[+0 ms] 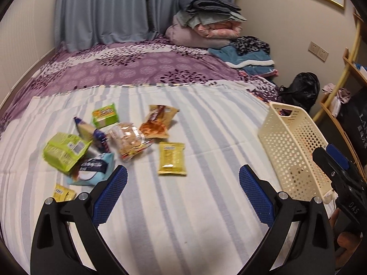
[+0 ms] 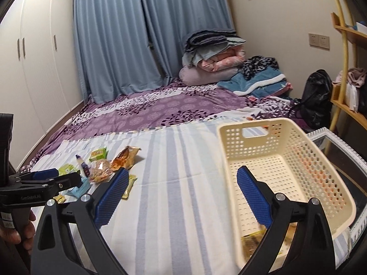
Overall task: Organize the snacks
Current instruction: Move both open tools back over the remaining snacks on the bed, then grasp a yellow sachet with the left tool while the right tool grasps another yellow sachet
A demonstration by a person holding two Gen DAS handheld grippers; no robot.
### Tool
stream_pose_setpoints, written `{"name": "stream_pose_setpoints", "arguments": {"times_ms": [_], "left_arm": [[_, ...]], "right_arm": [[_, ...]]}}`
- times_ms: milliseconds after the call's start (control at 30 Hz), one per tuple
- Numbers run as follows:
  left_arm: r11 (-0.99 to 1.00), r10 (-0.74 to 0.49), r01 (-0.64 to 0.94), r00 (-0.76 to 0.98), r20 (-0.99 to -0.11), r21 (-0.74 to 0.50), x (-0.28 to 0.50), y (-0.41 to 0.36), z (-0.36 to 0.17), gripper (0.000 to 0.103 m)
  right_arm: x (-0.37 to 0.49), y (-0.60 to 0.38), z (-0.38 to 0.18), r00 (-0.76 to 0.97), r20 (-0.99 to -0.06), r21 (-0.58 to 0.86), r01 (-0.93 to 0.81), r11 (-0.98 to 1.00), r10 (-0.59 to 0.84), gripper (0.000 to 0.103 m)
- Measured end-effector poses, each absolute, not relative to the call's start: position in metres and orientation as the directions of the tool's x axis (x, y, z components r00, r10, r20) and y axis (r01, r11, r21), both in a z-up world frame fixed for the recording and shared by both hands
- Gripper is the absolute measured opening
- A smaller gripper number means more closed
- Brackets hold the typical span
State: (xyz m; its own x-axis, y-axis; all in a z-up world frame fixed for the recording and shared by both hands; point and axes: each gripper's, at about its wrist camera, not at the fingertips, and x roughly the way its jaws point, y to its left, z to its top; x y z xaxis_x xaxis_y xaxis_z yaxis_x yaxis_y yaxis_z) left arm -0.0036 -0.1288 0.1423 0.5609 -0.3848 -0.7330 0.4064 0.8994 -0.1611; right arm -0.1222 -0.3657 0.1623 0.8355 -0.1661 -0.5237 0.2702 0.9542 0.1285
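Observation:
Several snack packets lie in a loose pile on the striped sheet: a green bag (image 1: pixel 65 152), a green box (image 1: pixel 105 115), an orange packet (image 1: pixel 157 121), a clear bread bag (image 1: pixel 128 138) and a yellow packet (image 1: pixel 172 158). My left gripper (image 1: pixel 183 192) is open and empty, just in front of the pile. A cream perforated basket (image 2: pixel 286 174) stands on the bed's right side. My right gripper (image 2: pixel 182 194) is open and empty at the basket's near left corner. A yellow packet (image 2: pixel 252 243) lies inside the basket.
A purple patterned cover (image 1: pixel 137 68) lies beyond the striped sheet. Folded bedding (image 1: pixel 206 23) is stacked at the far end. A black bag (image 1: pixel 302 89) and wooden shelves (image 2: pixel 346 68) stand to the right. A white wardrobe (image 2: pixel 34 57) is on the left.

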Motion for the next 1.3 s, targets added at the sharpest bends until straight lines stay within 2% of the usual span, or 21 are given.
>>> {"name": "stream_pose_setpoints", "arguments": {"times_ms": [700, 967, 1300], "left_arm": [[0.983, -0.179, 0.132, 0.551, -0.815, -0.127, 0.024, 0.013, 0.078, 0.099], [0.985, -0.113, 0.169, 0.548, -0.829, -0.023, 0.038, 0.038, 0.041, 0.099], [0.986, -0.11, 0.165, 0.488, -0.866, -0.033, 0.053, 0.056, 0.01, 0.077]], "right_arm": [[-0.08, -0.286, 0.129, 0.755, -0.656, 0.108, 0.071, 0.992, 0.017, 0.094], [-0.071, -0.266, 0.116, 0.715, -0.697, 0.098, 0.025, 0.995, 0.05, 0.094], [-0.061, -0.255, 0.105, 0.681, -0.729, 0.105, 0.014, 0.994, 0.067, 0.094]]}}
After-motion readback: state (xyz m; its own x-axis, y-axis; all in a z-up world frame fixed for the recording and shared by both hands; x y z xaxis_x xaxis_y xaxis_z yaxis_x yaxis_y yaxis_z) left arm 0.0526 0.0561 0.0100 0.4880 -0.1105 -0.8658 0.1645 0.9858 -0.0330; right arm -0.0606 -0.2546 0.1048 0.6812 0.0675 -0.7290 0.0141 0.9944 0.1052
